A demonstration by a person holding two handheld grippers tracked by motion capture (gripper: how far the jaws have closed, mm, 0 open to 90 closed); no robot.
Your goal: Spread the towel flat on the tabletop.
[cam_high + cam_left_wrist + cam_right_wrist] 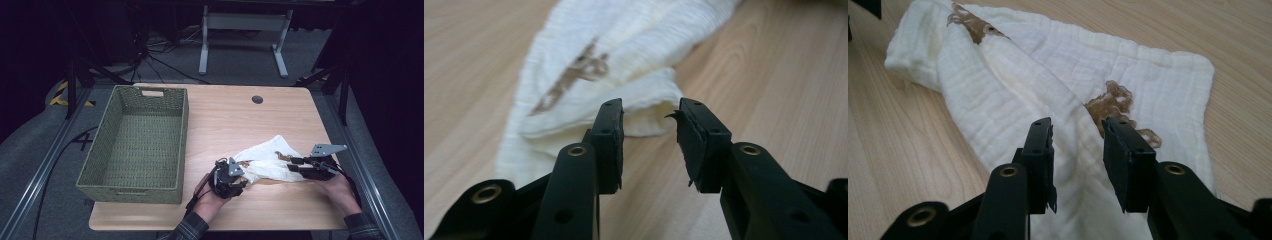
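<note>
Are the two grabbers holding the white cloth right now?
No. Both the left gripper and the right gripper have their jaws apart, pressing on nothing; the white cloth lies loose on the table.

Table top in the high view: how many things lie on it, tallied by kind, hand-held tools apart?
White crinkled cotton cloth with brown print: 1
Green woven rectangular basket: 1
Total: 2

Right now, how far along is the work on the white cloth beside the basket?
Done: the white cloth lies folded over on the table. In hand: nothing is gripped; the left gripper and right gripper stand open at its two ends. Left, probably: the green basket holds nothing yet, so the cloth still needs moving there.
</note>
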